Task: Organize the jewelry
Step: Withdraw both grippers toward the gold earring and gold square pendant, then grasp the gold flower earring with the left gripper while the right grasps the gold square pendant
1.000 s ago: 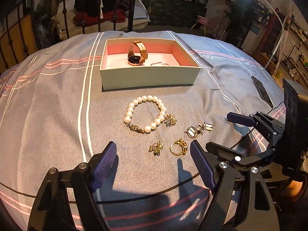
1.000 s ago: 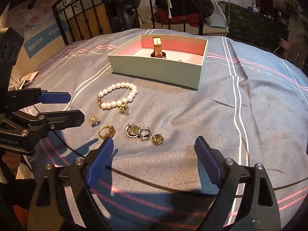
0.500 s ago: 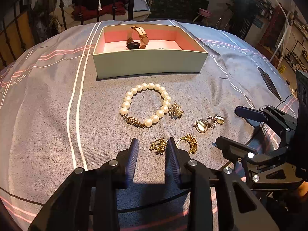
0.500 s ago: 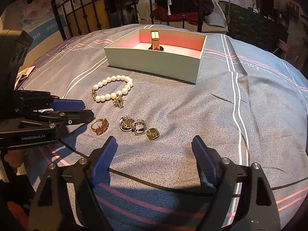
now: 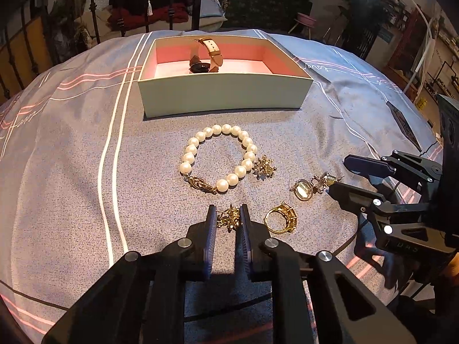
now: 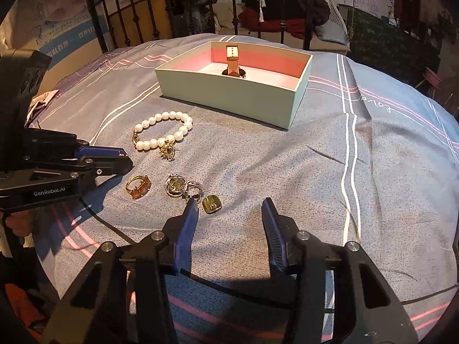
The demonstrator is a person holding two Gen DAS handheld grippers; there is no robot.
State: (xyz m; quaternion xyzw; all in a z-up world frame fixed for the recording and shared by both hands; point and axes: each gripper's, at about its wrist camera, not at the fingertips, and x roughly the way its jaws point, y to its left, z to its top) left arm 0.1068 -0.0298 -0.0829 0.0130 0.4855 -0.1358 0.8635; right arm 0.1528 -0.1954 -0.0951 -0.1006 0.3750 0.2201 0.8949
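Pick-up step for both hands here, nothing lifted yet. Left gripper [image 5: 226, 220] down on the bedspread [image 5: 71, 149], jaws closing with the small gold leaf-shaped earring [image 5: 228, 218] between them, pads looking about touching it on both sides. Right gripper [image 6: 229, 215] lower on the bed's near side, jaws half spread and closing, only bare cloth between them so far; left fingertip right at the silver hoop [image 6: 192, 188], square gold stud [image 6: 211, 204] just inside that tip.

Everything else loose mid-bed: pearl bracelet [image 5: 218, 157] nearest the box, a second gold floral earring [image 5: 264, 166] touching its right side, gold ring [image 5: 280, 218] just right of the left jaws, oval gold earring [image 5: 302, 191] beyond it. Pale green box [image 5: 223, 97] toward the far edge, pink inside, watch [image 5: 205, 57] already in there.

Next up probably: finish the pinch, lift straight so the earring doesn't snag cloth, carry over the box wall, drop. Right gripper likely needing a nudge left to actually centre on the stud.
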